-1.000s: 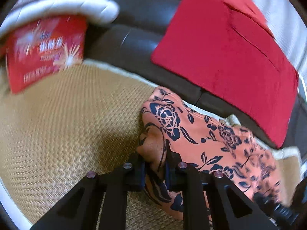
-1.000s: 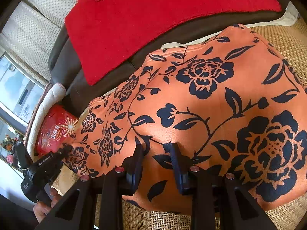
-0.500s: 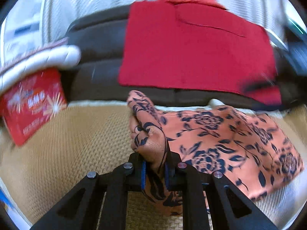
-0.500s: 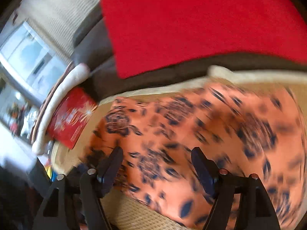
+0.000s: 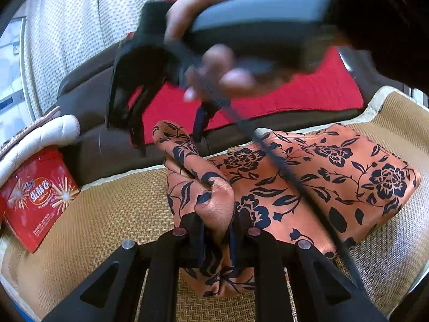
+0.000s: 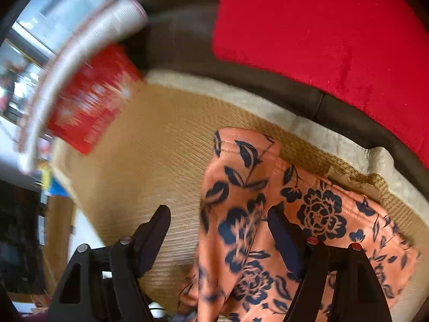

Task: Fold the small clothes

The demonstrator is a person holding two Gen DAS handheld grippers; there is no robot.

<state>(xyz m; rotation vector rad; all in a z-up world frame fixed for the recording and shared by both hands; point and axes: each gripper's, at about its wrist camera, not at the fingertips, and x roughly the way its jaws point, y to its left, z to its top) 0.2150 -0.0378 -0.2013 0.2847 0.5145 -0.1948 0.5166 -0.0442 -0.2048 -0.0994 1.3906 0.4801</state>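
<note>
Altogether one floral garment [image 5: 295,187], left hand-held gripper [image 5: 215,237] pinching it, right hand-held gripper [image 6: 219,230] agape.

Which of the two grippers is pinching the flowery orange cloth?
The left gripper. It is shut on a bunched-up edge of the flowery orange cloth. The right gripper is open, with its fingers spread wide above the cloth, gripping nothing.

Dark brown sofa [image 5: 88,139] with red cushion cover [image 6: 335,26]; woven mat [image 5: 112,214] on seat; daylit window [image 6: 53,18] beyond.
</note>
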